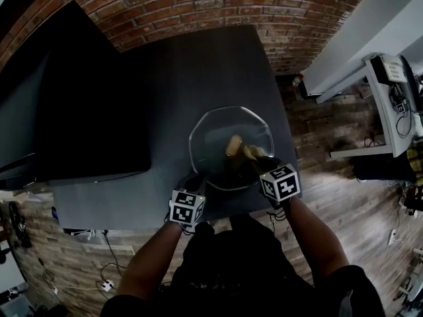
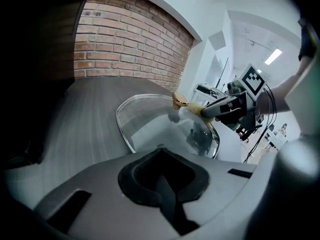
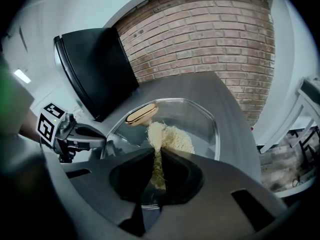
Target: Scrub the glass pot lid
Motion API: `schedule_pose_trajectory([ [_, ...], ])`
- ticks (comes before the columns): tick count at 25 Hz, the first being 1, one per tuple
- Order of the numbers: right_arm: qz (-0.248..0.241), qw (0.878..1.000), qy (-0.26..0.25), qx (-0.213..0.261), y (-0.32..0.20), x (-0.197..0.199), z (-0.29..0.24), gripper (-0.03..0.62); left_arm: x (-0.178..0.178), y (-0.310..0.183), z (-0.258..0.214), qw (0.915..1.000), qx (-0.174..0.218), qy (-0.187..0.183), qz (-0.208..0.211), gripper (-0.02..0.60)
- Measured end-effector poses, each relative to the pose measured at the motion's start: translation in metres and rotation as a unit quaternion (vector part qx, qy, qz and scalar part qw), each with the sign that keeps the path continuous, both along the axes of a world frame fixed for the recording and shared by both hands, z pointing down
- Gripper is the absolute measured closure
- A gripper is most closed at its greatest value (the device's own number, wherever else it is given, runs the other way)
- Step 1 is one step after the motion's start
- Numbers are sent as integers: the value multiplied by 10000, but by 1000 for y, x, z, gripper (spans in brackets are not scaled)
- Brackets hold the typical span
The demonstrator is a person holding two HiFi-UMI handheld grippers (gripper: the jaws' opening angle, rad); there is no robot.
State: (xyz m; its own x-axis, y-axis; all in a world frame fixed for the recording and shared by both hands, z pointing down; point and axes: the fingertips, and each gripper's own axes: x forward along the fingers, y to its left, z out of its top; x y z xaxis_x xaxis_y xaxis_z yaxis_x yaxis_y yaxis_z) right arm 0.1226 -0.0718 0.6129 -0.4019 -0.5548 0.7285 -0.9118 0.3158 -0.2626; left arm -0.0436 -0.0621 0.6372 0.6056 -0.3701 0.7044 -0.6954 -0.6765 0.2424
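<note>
Glass pot lid: flat on tabletop, directly ahead of both claws.
Left claw: closed on near rim, apparently steadying it.
Right claw: grips fibrous scrubber, pressed beside knob.

Left gripper and right gripper both have jaws clamped.

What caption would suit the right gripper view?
Right gripper, shut on a tan fibrous scrubber, presses it onto the glass pot lid beside its knob.

dark table | brick wall | black panel (table's left side) | white desk | wood floor
</note>
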Motion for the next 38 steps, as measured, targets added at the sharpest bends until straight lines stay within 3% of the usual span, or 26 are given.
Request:
schedule_pose_trajectory([
  [9, 330, 9993, 130, -131, -62, 60, 6, 548, 5, 0, 1, 9999, 24, -61, -124, 551],
  [15, 111, 9999, 71, -19, -104, 65, -6, 548, 7, -1, -2, 9990, -176, 49, -413, 551],
  [19, -590, 9981, -113, 102, -123, 36, -19, 548, 11, -5, -17, 9971, 8, 408, -636, 551],
  [21, -1222, 9922, -160, 165, -130, 12, -25, 548, 18, -5, -19, 9975, 78, 390, -579, 551],
  [23, -2043, 9787, -112, 187, -134, -16, -30, 548, 25, -5, -13, 9985, 63, 249, -476, 551],
  [25, -3047, 9522, 48, 228, -130, -48, -37, 548, 27, -5, -10, 9987, 62, 184, -472, 551],
  [28, -4625, 8855, 355, 275, -111, -96, -48, 548, 27, -5, -10, 9985, 53, 195, -508, 551],
  [30, -5585, 8272, 581, 201, -89, -122, -49, 548, 27, -5, -10, 9980, -12, 235, -591, 551],
  [32, -6415, 7608, 983, 53, -67, -139, -44, 548, 27, -5, -10, 9970, -85, 296, -713, 551],
  [34, -7022, 6978, 1408, -122, -49, -146, -33, 548, 28, -6, -10, 9963, -112, 346, -778, 551],
  [35, -7231, 6726, 1559, -202, -41, -150, -27, 548, 29, -7, -10, 9962, -112, 359, -785, 551],
  [37, -7495, 6385, 1713, -344, -26, -156, -13, 548, 29, -7, -10, 9963, -111, 370, -772, 551],
  [38, -7562, 6297, 1731, -407, -20, -159, -7, 548, 29, -7, -10, 9964, -109, 367, -761, 551],
])
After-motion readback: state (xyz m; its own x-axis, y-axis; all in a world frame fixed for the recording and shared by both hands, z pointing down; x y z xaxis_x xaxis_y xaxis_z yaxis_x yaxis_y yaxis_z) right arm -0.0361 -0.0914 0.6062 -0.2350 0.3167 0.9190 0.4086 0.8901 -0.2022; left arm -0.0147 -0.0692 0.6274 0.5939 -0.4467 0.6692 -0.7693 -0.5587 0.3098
